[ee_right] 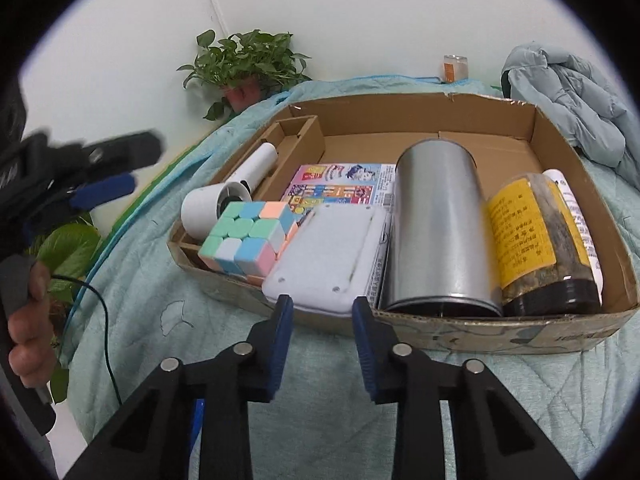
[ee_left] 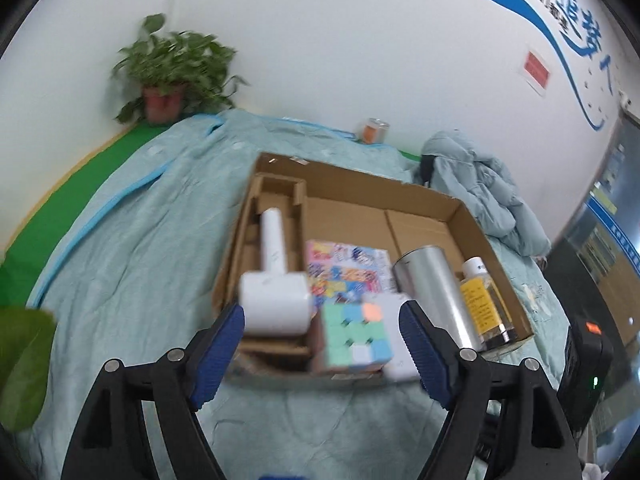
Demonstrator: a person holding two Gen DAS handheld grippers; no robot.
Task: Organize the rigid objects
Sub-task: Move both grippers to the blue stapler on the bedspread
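Note:
A shallow cardboard box point(ee_right: 540, 120) point(ee_left: 460, 204) lies on a teal quilt. In it lie a white handheld fan point(ee_right: 224, 188) point(ee_left: 276, 276), a pastel puzzle cube point(ee_right: 248, 236) point(ee_left: 356, 336), a white flat device point(ee_right: 332, 252), a colourful printed pack point(ee_right: 340, 188) point(ee_left: 348, 264), a silver tin point(ee_right: 436, 224) point(ee_left: 432, 284), a yellow-labelled jar point(ee_right: 532, 240) point(ee_left: 480, 300) and a white tube point(ee_right: 576, 216). My left gripper point(ee_left: 322, 354) is open and empty, just short of the box's near edge, and shows in the right wrist view point(ee_right: 108, 188). My right gripper point(ee_right: 323, 322) is open and empty before the white device.
A potted plant point(ee_right: 244, 68) point(ee_left: 168, 76) stands in the far corner. A small jar point(ee_right: 454, 67) stands by the wall. A pale padded jacket point(ee_right: 572, 92) point(ee_left: 480, 188) lies beside the box. A green mat point(ee_left: 60, 204) edges the quilt. A black device point(ee_left: 584, 364) sits at right.

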